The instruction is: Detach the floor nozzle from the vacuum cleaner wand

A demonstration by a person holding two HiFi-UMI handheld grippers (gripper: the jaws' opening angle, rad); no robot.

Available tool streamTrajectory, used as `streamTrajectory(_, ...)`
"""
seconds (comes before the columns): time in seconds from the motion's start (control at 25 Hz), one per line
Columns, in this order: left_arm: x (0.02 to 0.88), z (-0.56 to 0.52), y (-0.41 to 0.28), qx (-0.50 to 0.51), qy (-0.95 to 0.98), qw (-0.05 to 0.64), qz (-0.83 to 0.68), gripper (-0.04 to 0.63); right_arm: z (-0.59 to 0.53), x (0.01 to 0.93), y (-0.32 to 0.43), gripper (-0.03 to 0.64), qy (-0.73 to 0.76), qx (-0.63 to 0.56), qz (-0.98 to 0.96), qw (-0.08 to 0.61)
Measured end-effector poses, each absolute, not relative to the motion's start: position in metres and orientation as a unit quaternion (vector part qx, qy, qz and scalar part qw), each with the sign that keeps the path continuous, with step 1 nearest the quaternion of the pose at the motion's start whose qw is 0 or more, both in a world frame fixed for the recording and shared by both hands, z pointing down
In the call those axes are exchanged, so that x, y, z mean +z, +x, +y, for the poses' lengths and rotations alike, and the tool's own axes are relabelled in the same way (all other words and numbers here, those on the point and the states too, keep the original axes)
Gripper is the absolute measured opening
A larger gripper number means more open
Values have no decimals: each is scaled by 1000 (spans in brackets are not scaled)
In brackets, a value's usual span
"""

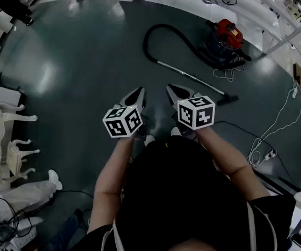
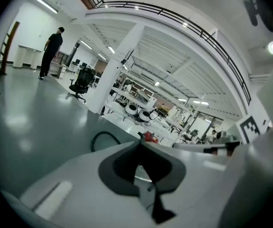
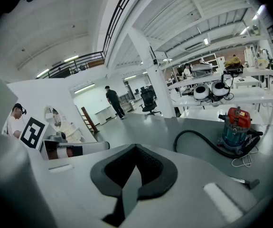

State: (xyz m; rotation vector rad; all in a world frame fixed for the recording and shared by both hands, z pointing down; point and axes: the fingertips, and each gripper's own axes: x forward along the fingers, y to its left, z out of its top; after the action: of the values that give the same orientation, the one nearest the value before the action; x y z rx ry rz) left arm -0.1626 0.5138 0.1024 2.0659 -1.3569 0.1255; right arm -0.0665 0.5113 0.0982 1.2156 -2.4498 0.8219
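Holding left gripper (image 1: 138, 94) and right gripper (image 1: 173, 90) shut and empty, well short of the floor nozzle (image 1: 227, 99) lying far right on the wand (image 1: 189, 76) tip; pulling it unbraced is risking dragging the whole wand.

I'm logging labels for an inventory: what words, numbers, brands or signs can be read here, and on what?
No words or numbers can be read in any view.
Left cube: black-and-white square patterns only, no letters.
Right cube: the same kind of patterns, no letters.
Vacuum cleaner: a small pale patch on its red top, too small to read.
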Motion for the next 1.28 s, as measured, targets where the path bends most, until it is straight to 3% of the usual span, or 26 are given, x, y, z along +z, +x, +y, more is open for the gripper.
streamTrajectory(0.32,109,509,-162,48,786,332,-520,8,507,108,-60,-6,427,299,-842,139)
streamTrajectory(1.28,134,463,-73,87,777,333,-527,8,463,134,48,-5,424,322,-833,149)
